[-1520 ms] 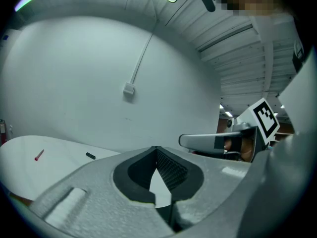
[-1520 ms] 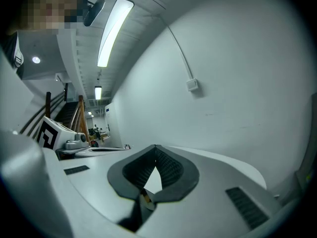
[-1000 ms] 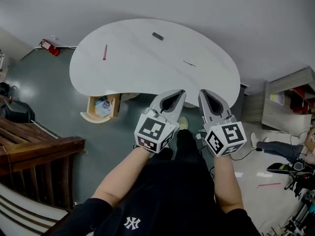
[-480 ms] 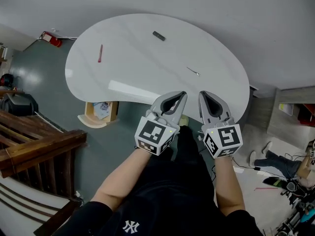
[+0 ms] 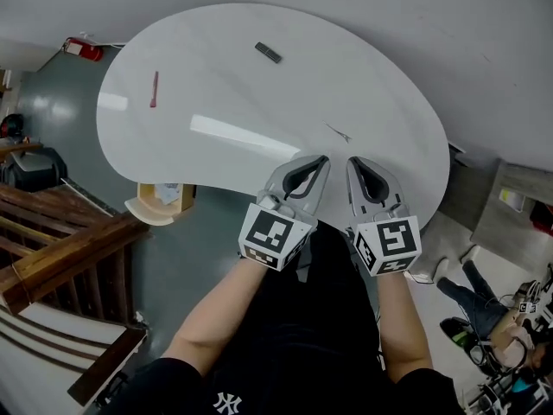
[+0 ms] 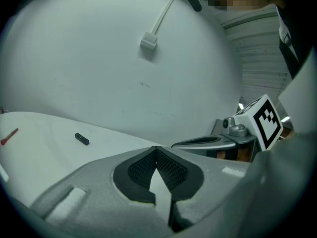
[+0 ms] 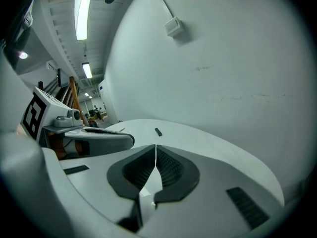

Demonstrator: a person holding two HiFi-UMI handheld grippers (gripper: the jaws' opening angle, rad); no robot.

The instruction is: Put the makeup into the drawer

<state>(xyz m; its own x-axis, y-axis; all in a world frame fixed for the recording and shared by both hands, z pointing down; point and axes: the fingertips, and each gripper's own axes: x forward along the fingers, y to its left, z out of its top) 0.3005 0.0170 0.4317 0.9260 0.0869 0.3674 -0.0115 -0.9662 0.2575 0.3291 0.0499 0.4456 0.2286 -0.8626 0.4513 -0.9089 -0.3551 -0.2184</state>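
The left gripper (image 5: pixel 318 162) and right gripper (image 5: pixel 354 164) are side by side, pointing forward over the near edge of the white surface (image 5: pixel 363 85). Both sets of fingers are squeezed shut and hold nothing. A thin dark stick (image 5: pixel 338 133) lies on the surface just past them. A small black makeup piece (image 5: pixel 268 52) and a red stick (image 5: pixel 155 88) lie far off, with bare white room between. The drawer (image 5: pixel 138 207) sticks out open under the surface's left edge.

The right claw (image 7: pixel 155 151) fills the lower frame with its dark pads pressed together and nothing between them, the left claw (image 7: pixel 99 137) lies at centre left, and a small dark bar (image 7: pixel 158 132) rests on the white bench (image 7: pixel 213 143) just above centre.
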